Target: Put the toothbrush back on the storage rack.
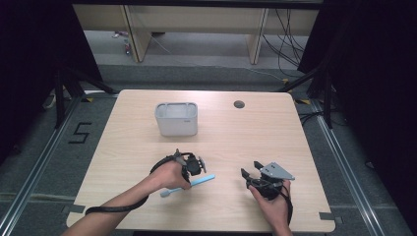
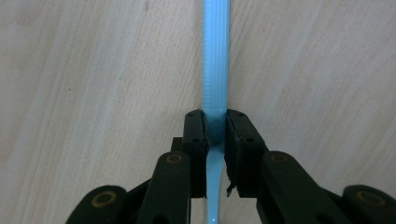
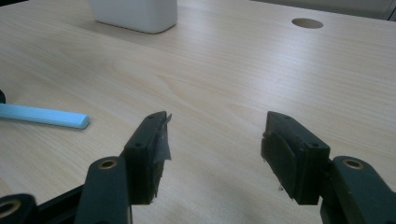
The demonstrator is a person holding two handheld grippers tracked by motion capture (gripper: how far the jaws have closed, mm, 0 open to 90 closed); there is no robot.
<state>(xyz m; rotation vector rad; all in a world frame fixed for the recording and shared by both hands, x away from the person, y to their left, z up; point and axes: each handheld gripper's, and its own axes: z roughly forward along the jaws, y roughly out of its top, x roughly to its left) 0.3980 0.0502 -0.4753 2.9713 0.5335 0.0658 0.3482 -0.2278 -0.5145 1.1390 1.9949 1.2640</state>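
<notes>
A light blue toothbrush (image 1: 189, 186) lies flat on the wooden table near its front. My left gripper (image 1: 193, 166) is shut on the toothbrush handle (image 2: 215, 84), its jaws pressed against both sides of the handle near its middle. The ribbed end of the toothbrush (image 3: 44, 116) reaches toward my right gripper (image 1: 252, 172). That gripper (image 3: 214, 140) rests low over the table to the right, open, with bare wood between its jaws. A white rectangular holder (image 1: 176, 118) stands farther back on the table.
A round cable hole (image 1: 239, 104) sits in the table at the back right. The holder's lower part (image 3: 134, 14) appears at the top left of the right gripper view. Dark curtains and stands flank the table; a bench stands beyond.
</notes>
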